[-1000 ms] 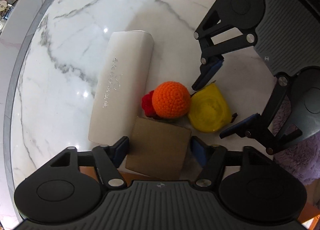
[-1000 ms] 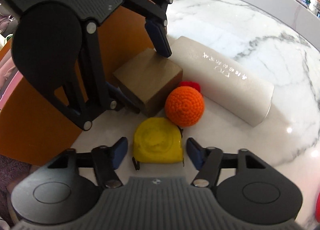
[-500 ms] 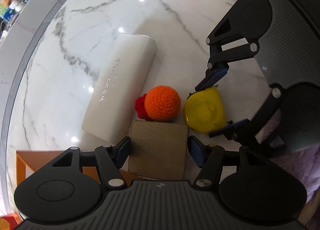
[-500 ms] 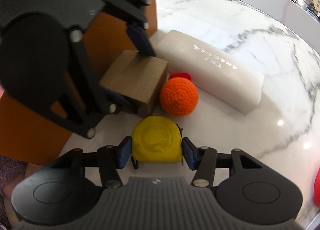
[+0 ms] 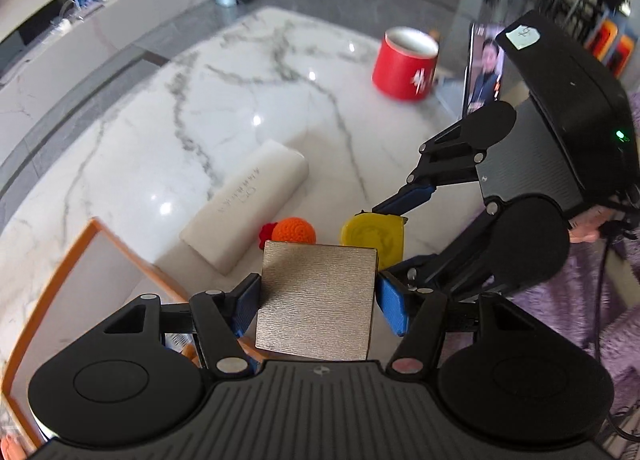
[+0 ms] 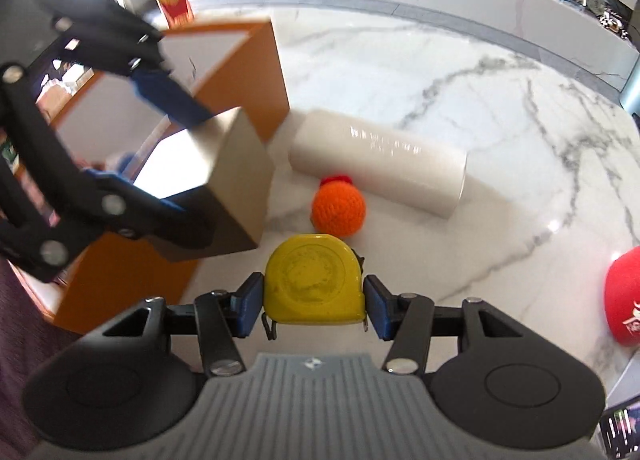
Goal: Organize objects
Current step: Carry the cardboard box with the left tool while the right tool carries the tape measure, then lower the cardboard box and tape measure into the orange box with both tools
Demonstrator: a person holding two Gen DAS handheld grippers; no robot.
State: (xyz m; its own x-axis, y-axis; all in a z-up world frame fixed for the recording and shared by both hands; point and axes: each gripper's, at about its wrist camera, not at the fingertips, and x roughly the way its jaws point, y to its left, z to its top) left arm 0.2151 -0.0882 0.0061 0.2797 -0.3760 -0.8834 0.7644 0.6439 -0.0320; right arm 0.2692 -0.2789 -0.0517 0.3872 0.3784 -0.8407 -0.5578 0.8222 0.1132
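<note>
My left gripper (image 5: 318, 302) is shut on a brown cardboard box (image 5: 316, 300) and holds it lifted off the marble table, beside the open orange bin (image 5: 60, 272). In the right wrist view the box (image 6: 224, 184) hangs at the left, in front of the orange bin (image 6: 248, 72). My right gripper (image 6: 314, 306) is shut on a yellow tape measure (image 6: 314, 280), which also shows in the left wrist view (image 5: 372, 236). An orange crocheted ball (image 6: 338, 210) with a red piece behind it and a white cylindrical case (image 6: 380, 166) lie on the table.
A red mug (image 5: 404, 64) and a propped phone (image 5: 486, 68) stand at the far side of the marble table (image 5: 240, 108). A fries carton (image 6: 170, 0) stands behind the bin. Purple fabric (image 5: 572, 300) lies at the right.
Both grippers closed and lifted: the left raised the cardboard box off the table toward the orange bin, the right closed on the tape measure and raised it.
</note>
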